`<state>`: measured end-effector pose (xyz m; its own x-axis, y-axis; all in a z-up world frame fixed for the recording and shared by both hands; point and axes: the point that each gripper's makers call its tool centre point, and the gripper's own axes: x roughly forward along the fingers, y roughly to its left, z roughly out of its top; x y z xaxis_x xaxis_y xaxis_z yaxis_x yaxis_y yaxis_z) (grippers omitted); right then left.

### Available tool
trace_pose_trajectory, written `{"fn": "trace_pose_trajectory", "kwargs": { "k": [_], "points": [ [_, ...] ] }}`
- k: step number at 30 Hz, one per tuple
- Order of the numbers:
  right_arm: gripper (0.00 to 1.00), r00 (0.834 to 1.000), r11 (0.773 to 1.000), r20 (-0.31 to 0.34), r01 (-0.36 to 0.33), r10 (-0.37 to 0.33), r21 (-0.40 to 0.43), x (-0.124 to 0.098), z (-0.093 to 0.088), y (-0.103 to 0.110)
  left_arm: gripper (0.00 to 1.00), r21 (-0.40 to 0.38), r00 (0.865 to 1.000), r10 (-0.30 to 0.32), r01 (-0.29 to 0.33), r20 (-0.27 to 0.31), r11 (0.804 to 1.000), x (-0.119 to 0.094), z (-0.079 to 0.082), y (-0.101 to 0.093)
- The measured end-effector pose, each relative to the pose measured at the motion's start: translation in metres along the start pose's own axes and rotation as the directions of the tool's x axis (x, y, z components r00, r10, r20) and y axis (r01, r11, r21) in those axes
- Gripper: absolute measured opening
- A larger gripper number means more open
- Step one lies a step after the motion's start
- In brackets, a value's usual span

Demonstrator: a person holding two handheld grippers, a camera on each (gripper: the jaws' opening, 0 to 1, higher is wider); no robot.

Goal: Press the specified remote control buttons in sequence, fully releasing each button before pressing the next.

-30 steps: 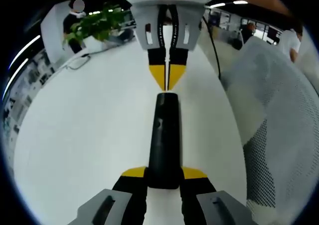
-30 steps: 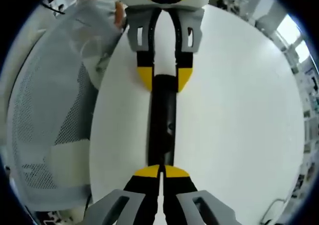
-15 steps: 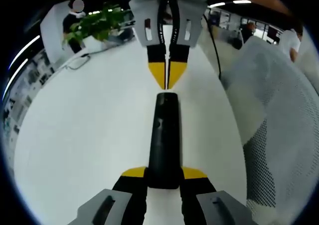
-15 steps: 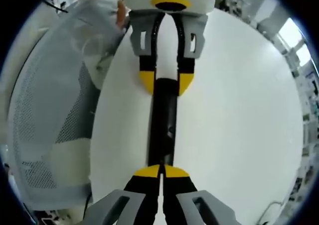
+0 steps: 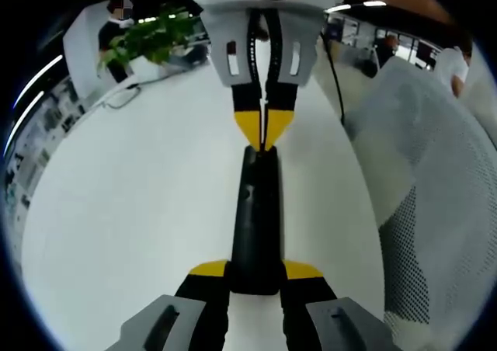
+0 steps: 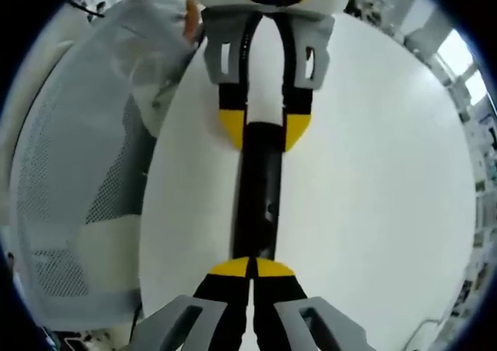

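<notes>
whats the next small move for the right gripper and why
Probably lift the right gripper straight off. Its shut yellow tips sit on the far end of the black remote, which the left gripper clamps on the table. The press looks made, and each button needs a full release before the next.

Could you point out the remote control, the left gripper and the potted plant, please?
remote control [image 5: 255, 227], left gripper view, mid body.
left gripper [image 5: 255, 277], left gripper view, between its fingertips.
potted plant [image 5: 151, 39], left gripper view, leaves.
</notes>
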<state>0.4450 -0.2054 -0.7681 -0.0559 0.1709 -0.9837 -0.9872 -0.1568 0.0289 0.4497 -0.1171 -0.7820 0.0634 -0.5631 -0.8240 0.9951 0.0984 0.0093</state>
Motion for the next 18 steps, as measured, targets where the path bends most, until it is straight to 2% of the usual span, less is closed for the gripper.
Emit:
{"fn": "trace_pose_trajectory", "kwargs": {
  "k": [18],
  "points": [
    [0.00, 1.000, 1.000, -0.013, -0.003, 0.003, 0.003, 0.0053, -0.0052, -0.0039, 0.24, -0.002, 1.000, -0.001, 0.001, 0.005, 1.000, -0.0001, 0.0012, 0.0012]
  ]
}}
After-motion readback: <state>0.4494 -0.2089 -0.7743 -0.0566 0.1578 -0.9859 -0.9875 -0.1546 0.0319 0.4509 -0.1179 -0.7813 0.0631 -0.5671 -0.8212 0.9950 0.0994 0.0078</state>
